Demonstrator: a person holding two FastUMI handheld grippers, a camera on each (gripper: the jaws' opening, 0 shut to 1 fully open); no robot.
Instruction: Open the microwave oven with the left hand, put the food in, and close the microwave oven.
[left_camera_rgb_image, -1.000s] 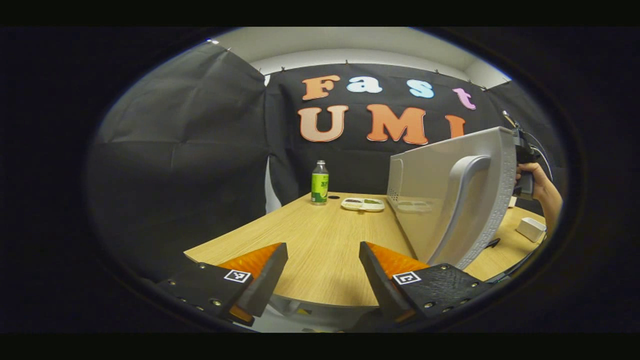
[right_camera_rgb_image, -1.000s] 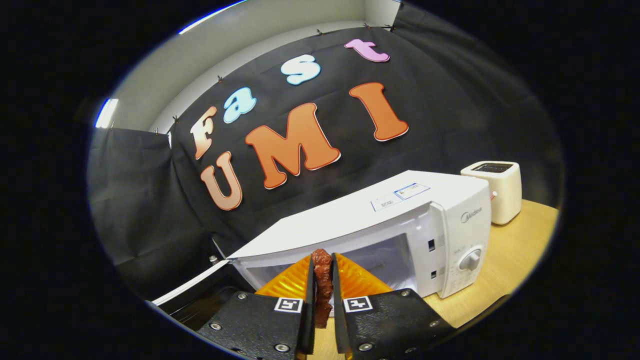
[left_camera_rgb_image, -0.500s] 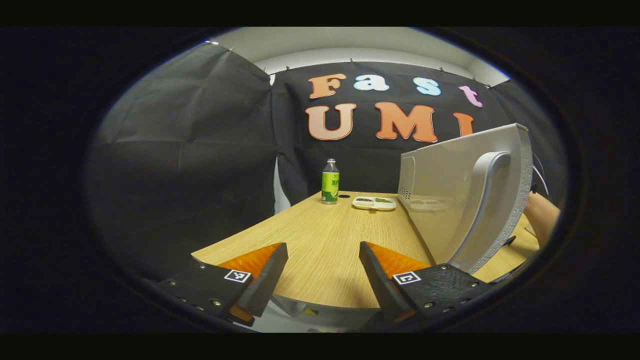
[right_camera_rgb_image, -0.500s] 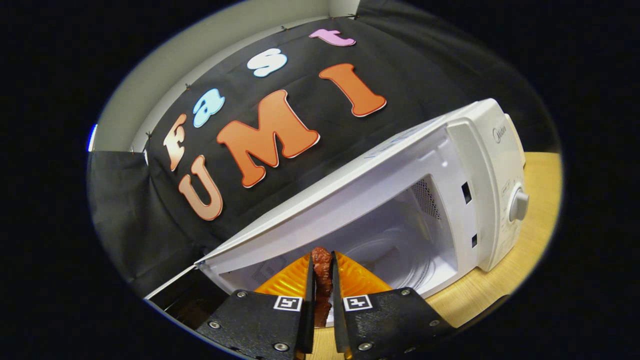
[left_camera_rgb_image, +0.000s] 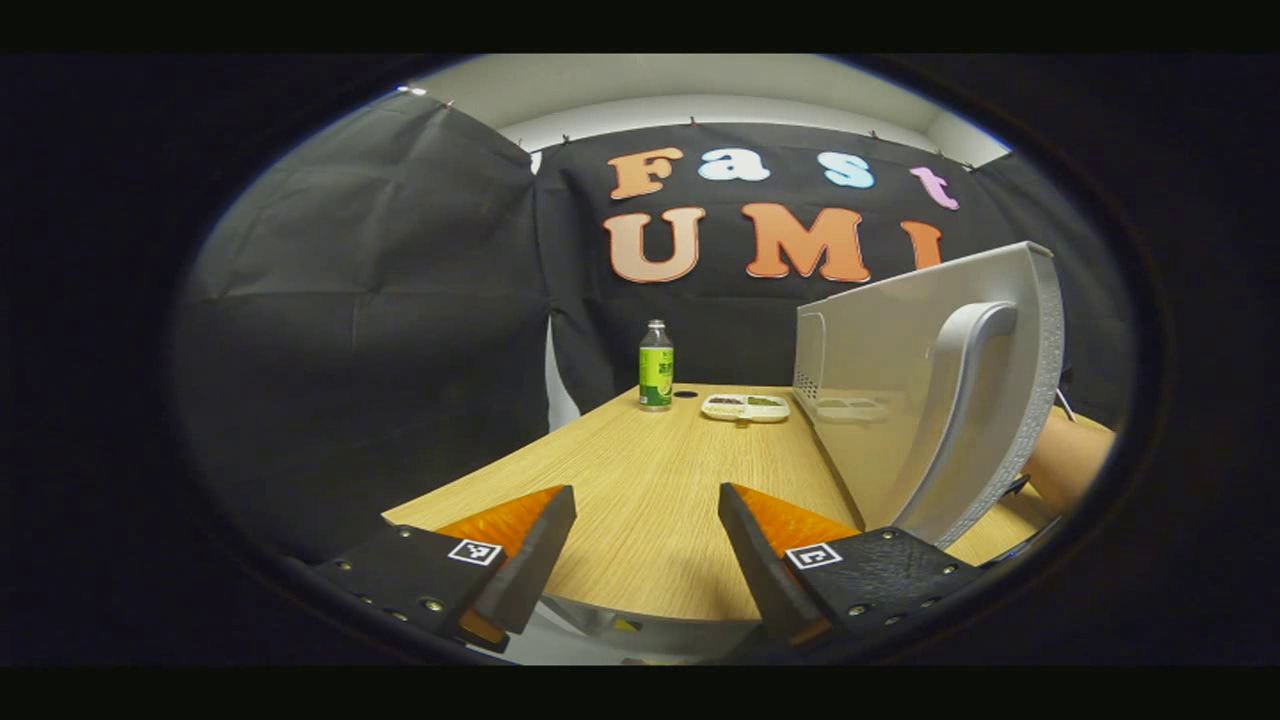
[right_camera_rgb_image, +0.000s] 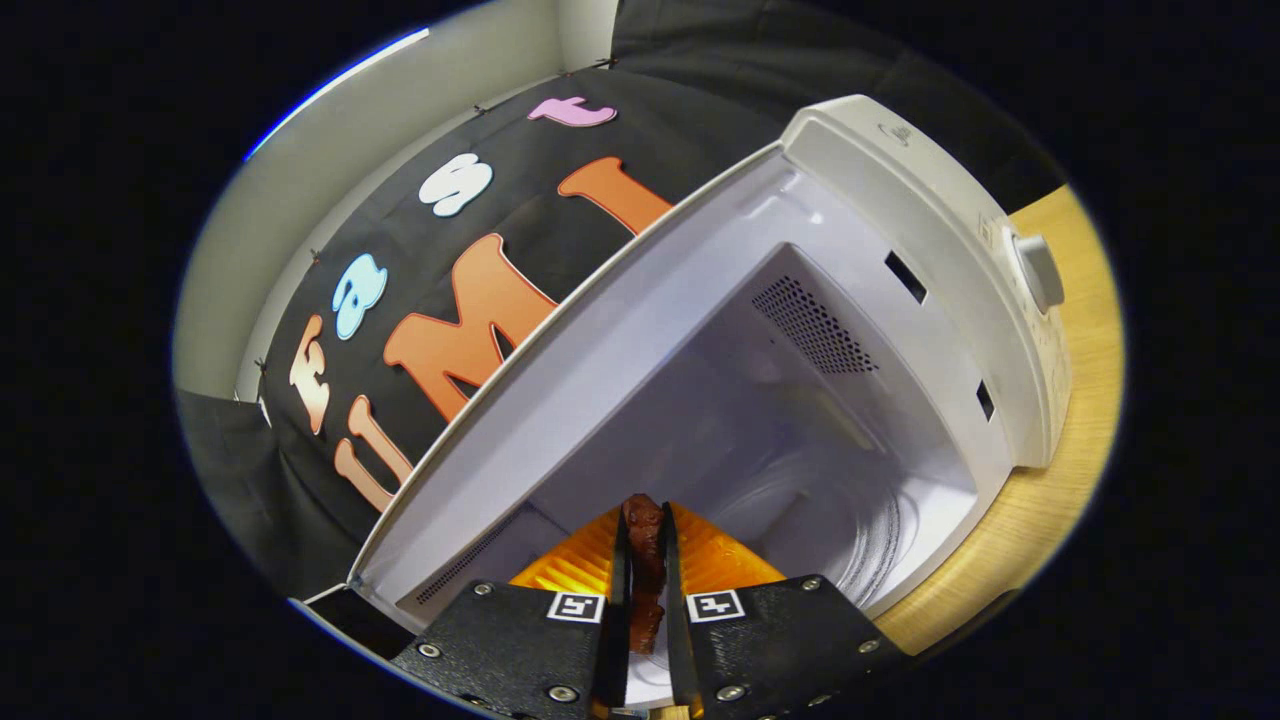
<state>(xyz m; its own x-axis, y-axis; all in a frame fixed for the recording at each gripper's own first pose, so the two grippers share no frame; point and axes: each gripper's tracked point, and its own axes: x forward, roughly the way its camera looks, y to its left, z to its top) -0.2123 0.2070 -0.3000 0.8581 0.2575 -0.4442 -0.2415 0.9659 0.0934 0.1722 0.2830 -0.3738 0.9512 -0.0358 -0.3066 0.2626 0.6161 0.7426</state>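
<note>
Food (right_camera_rgb_image: 645, 565) at open microwave (right_camera_rgb_image: 900, 330) cavity

Bottle (left_camera_rgb_image: 656, 365) left of tray (left_camera_rgb_image: 746, 407), both on table (left_camera_rgb_image: 640, 480) behind open microwave door (left_camera_rgb_image: 930, 390).

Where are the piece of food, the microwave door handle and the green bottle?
piece of food (right_camera_rgb_image: 645, 560): right gripper view, on its reddish-brown middle between the fingers.
microwave door handle (left_camera_rgb_image: 955, 400): left gripper view, on the curved grey bar.
green bottle (left_camera_rgb_image: 656, 370): left gripper view, on its label.
</note>
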